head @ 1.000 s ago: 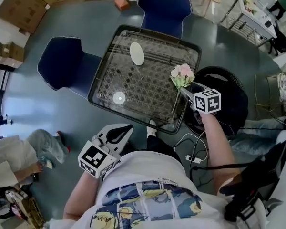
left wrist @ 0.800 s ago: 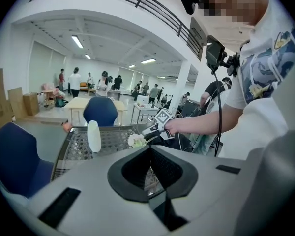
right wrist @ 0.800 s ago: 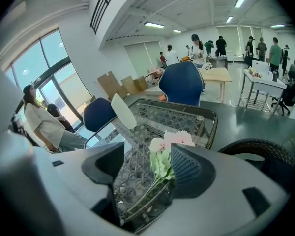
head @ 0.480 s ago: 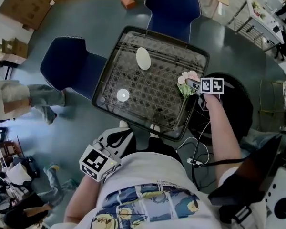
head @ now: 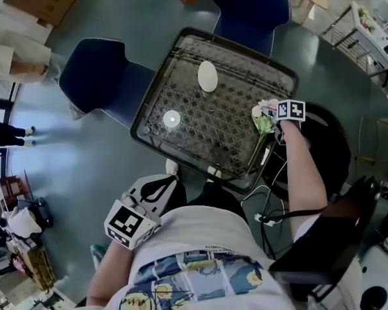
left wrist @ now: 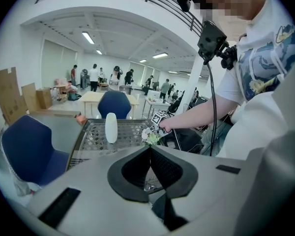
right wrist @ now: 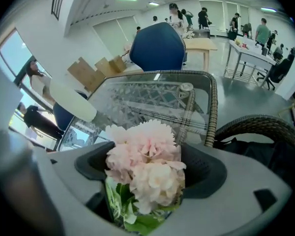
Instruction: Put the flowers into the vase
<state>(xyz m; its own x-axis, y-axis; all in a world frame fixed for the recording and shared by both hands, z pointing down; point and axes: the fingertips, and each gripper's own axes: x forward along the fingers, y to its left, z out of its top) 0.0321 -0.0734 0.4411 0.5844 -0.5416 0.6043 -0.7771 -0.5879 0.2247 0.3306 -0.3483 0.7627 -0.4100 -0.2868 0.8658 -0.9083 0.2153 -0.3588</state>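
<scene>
flowers [right wrist: 146,161]: one pink bunch, at the glass table [head: 213,141]'s right edge, lower than a second ago | vase [head: 207,76]: one, white, well apart at the far side | your right gripper [head: 266,113]: jaws have just been opening, now wide, bunch between them | your left gripper [left wrist: 148,149]: jaws together, empty

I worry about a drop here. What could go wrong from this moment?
1. The right gripper has just been opening its jaws with the flowers between them, close to the rim of the table. Let go here, the bunch might slip over the edge.
2. The vase stands upright far across the table, tall and slim. The flowers would need a fresh grip and a long carry, and a bump could topple it.
</scene>
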